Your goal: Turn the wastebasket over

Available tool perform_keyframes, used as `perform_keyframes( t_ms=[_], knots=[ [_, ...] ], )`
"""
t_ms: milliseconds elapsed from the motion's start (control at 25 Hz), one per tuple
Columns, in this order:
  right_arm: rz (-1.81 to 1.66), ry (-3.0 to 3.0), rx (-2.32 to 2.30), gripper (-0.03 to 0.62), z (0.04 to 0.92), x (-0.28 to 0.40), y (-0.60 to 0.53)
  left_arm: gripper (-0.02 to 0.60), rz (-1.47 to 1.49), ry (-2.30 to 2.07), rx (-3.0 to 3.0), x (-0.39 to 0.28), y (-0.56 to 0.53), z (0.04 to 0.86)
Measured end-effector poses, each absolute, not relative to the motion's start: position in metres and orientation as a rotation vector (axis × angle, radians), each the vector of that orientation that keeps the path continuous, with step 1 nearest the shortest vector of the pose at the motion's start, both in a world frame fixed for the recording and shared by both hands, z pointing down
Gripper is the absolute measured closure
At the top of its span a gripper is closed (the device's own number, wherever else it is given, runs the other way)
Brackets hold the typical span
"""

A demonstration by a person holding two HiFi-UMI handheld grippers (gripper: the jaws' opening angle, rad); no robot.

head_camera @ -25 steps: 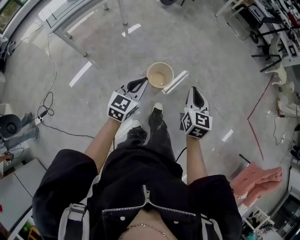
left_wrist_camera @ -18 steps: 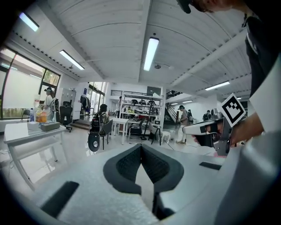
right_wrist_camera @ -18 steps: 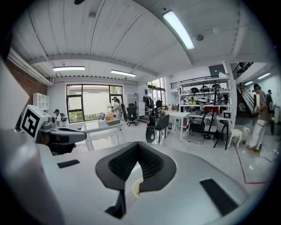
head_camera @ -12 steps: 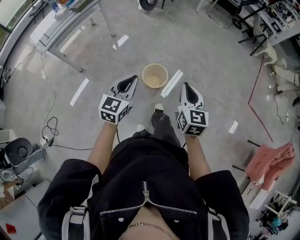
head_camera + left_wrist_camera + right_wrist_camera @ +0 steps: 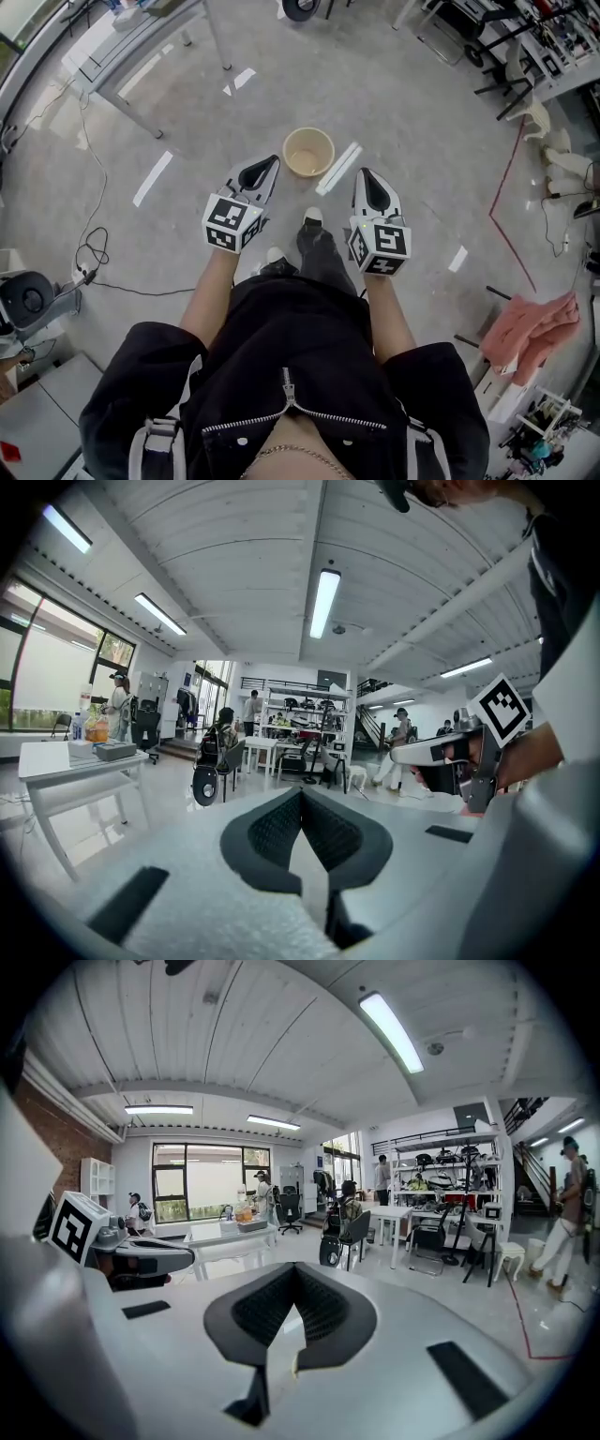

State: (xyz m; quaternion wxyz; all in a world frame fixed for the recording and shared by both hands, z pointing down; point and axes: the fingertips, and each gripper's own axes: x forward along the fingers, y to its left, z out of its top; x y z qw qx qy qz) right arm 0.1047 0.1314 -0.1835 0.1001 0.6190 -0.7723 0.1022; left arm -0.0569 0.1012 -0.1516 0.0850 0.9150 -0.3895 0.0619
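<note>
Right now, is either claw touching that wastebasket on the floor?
Apart. The left claw and right claw are shut on nothing in their own views; the head view shows the wastebasket standing alone beyond both.

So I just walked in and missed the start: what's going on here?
A person stands with a gripper in each hand. The left gripper and right gripper are both shut and empty, touching nothing. The wastebasket stands mouth up on the floor just ahead of them, not yet turned over.
</note>
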Motion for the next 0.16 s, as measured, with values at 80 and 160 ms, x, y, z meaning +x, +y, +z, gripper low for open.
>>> perform_keyframes(
  t_ms=[80, 160],
  knots=[
    [0.310, -2.288, 1.822, 0.585, -0.1817, 0.0997, 0.1302, 0.577, 0.185, -1.162, 2.729, -0.0590, 0.1015, -0.1510],
    [0.314, -2.294, 1.815, 0.585, -0.1796, 0.0945, 0.1281, 0.577, 0.187, -1.166, 2.728, -0.0631, 0.1009, -0.1509]
  ],
)
